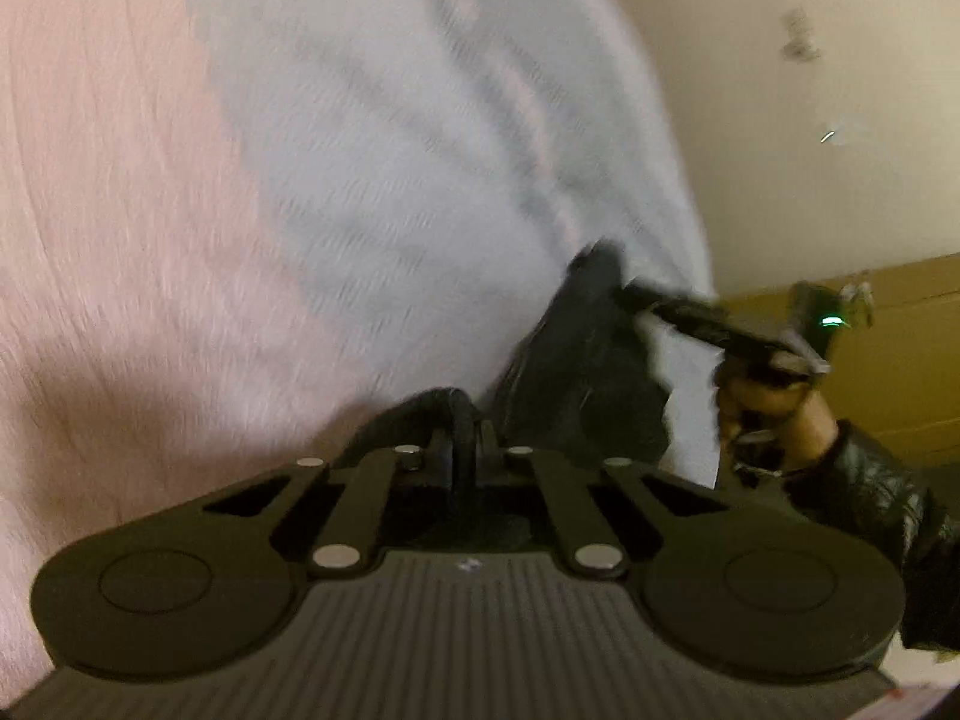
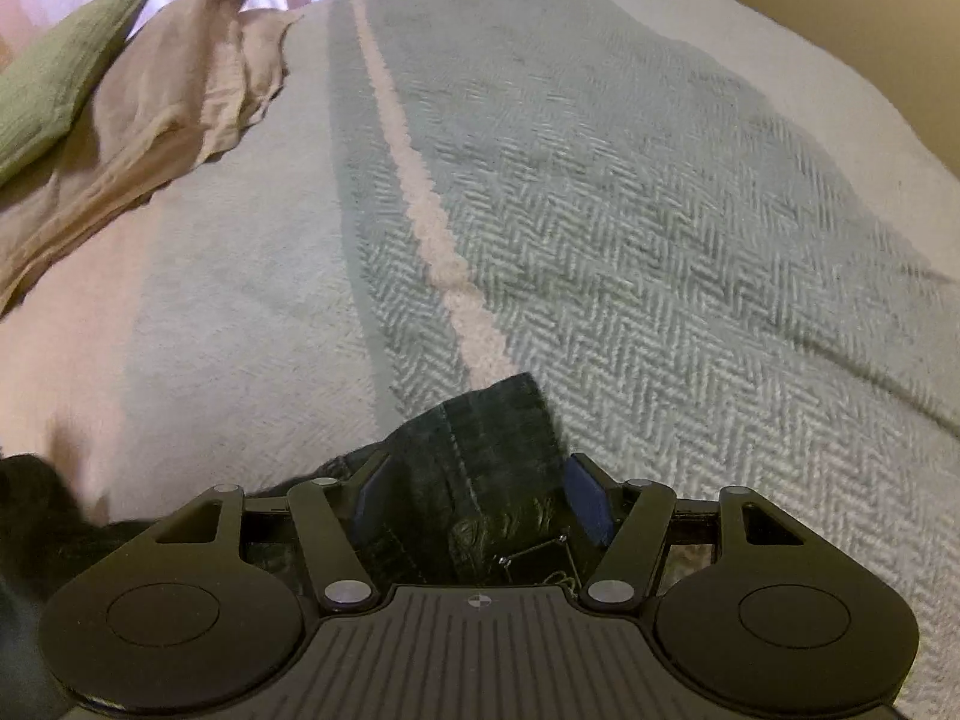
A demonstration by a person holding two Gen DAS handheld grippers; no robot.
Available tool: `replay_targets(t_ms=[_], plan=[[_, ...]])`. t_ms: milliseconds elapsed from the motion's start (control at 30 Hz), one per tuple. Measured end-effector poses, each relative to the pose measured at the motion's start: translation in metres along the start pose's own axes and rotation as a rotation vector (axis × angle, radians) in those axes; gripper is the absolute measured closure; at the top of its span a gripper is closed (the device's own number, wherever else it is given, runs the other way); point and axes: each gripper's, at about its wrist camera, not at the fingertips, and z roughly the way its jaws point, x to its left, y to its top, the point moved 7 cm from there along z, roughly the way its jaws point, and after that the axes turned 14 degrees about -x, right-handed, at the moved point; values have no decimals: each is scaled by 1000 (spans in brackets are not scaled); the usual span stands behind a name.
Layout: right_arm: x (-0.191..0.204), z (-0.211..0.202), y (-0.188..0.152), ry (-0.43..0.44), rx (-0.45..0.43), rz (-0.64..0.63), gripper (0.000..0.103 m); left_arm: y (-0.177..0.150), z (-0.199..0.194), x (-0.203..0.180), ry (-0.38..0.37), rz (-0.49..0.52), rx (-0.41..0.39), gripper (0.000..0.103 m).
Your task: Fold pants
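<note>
the pants point(image 2: 480, 468) are dark denim, and both tools have hold of them above a bed. in the right wrist view the right hand-held gripper point(image 2: 477, 501) has a bunched fold of the denim, with a stitched seam running down it, wedged between its two blue-padded fingers point(image 2: 585, 495); the fingers stand fairly wide, pressed against the cloth on either side, so it is gripping the pants. beyond it lies the blanket point(image 2: 630, 192), pale grey-green with a herringbone weave and a light stripe running away from the camera. at the far left of the bed sit a beige pillow point(image 2: 174, 102) and a green pillow point(image 2: 54, 96) beside it. in the left wrist view, which is blurred, the left hand-held gripper point(image 1: 465, 444) has its fingers drawn close together on a dark strip of the pants point(image 1: 576, 372), which rise in a crumpled mass just ahead of it. further right in that view the other tool point(image 1: 708, 318) shows, pinching the far edge of the same dark cloth, with a green light on its body and the person's hand point(image 1: 774, 402) and a dark sleeve point(image 1: 882, 510) behind it. a cream wall point(image 1: 810, 120) stands beyond.
</note>
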Motion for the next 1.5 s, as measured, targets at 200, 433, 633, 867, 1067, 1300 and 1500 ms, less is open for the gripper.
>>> replay_targets(t_ms=[200, 433, 633, 867, 1067, 1300, 1500], plan=[[-18, 17, -1, -9, 36, 115, 43, -17, -24, 34, 149, -75, -174, 103], [-20, 17, -10, -49, 48, 51, 66, -10, -12, 37, 198, -79, -190, 103], [-19, -5, -9, -126, -48, 35, 55, 12, -45, 63, 317, -116, -247, 103], [18, -87, -26, -124, -235, 77, 54, -12, -45, 2, 139, 37, -177, 103], [29, -79, -97, -51, -92, 123, 54, -62, 15, 30, 225, 101, -45, 103], [-15, -91, -118, -80, -81, 152, 66, -83, -43, 70, 368, 68, -72, 103], [7, -104, -115, -218, -79, 152, 47, -117, -121, 86, 509, 4, -132, 101]])
